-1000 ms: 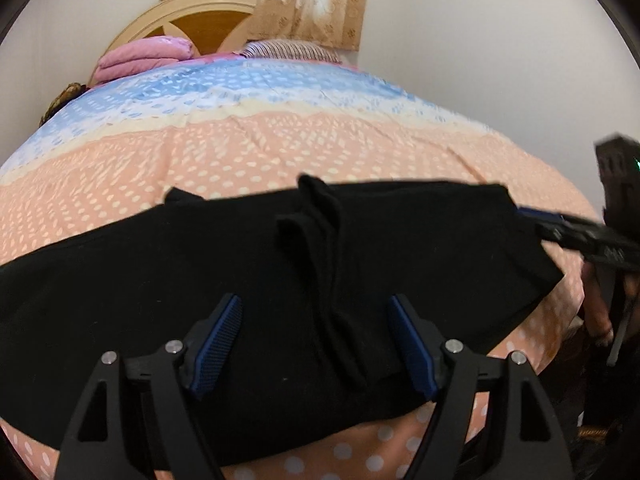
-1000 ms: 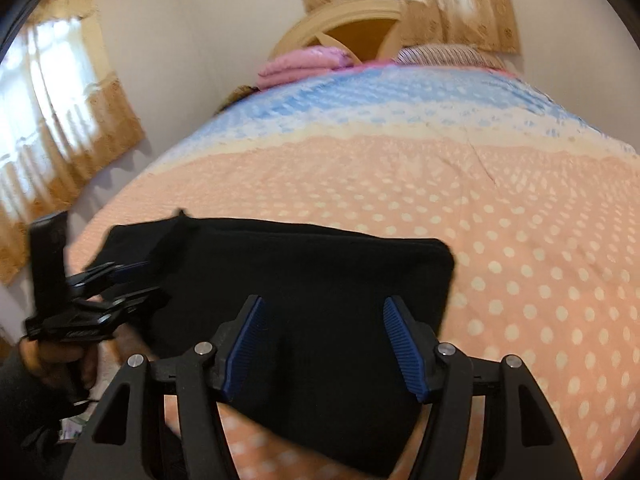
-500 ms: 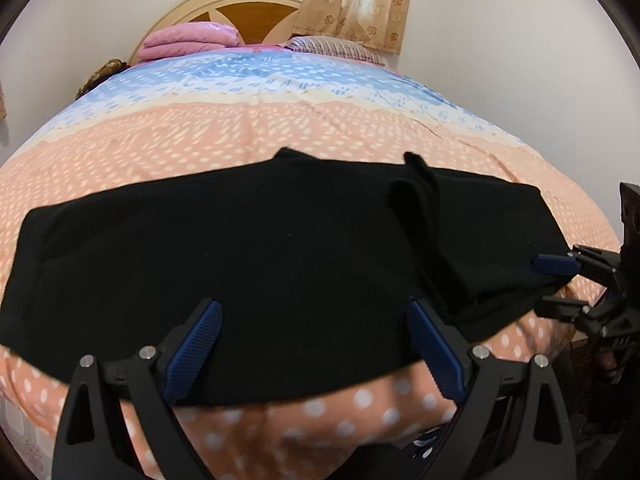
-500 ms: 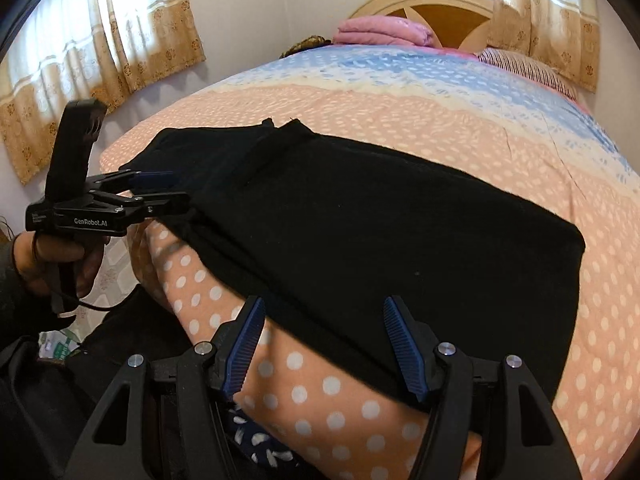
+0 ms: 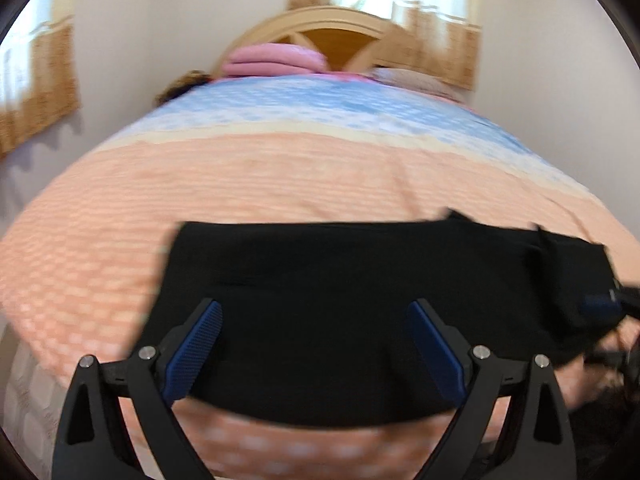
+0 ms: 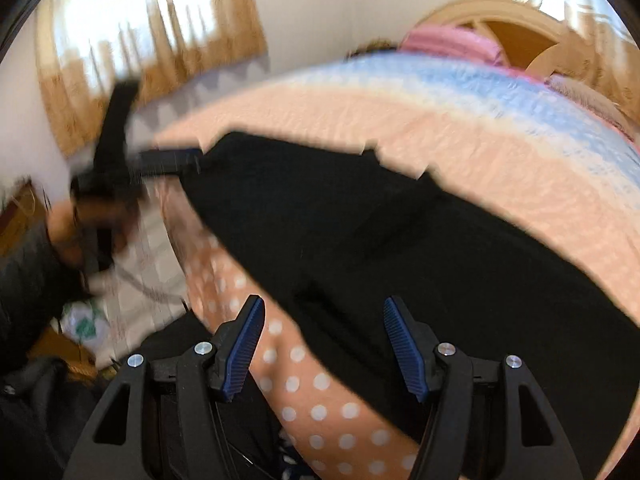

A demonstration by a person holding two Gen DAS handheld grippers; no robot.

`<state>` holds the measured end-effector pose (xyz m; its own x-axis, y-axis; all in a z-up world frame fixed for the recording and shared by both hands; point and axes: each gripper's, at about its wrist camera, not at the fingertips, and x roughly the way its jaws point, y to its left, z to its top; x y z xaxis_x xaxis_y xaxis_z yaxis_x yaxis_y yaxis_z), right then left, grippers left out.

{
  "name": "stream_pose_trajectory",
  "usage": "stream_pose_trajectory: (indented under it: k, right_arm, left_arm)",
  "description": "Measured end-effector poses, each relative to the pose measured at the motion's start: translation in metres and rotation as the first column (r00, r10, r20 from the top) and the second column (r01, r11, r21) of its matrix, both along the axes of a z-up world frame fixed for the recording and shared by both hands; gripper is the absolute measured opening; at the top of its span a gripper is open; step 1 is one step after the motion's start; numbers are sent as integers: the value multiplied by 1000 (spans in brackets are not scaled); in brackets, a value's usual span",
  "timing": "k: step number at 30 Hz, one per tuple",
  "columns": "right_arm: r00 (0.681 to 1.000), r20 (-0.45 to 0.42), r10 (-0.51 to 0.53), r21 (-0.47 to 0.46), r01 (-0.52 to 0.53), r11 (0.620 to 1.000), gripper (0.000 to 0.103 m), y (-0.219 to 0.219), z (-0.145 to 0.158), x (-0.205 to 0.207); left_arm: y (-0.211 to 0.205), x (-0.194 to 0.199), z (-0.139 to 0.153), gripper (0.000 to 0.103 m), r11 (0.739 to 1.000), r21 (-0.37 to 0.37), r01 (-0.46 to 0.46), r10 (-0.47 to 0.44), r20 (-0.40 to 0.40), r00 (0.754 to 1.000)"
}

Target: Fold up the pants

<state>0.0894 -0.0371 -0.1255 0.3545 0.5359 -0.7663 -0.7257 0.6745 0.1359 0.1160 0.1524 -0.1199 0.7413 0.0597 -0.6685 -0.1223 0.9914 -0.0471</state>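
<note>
Black pants (image 5: pixel 340 300) — peach dotted bedspread (image 5: pixel 240 184).

Left claw (image 5: pixel 316 344) spread wider, swung toward pants' (image 5: pixel 360 300) end.

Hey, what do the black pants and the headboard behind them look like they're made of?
Black pants: a soft matte fabric, maybe knit or fleece; it lies limp on the bed, absorbs light without shine, and rumples at one end. The weave is too blurred to tell. Headboard: looks like wood, a pale cream-painted arched frame over orange-brown panels with a smooth finish; it could be veneer.
</note>
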Motion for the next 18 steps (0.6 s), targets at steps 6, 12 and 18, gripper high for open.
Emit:
stream_pose_trajectory:
  k: [6, 12, 18]
  right_arm:
    - [994, 101, 40, -57, -35, 998, 66, 9, -1, -17]
    - [996, 85, 0, 59, -5, 998, 66, -9, 13, -20]
    - [996, 71, -57, 83, 51, 995, 66, -19, 9, -18]
  left_arm:
    - [69, -2, -18, 97, 987, -51, -155, 155, -17, 988]
    - [89, 5, -37, 97, 967, -197, -160, 157, -29, 987]
    - [85, 6, -37, 84, 974, -192, -121, 121, -11, 993]
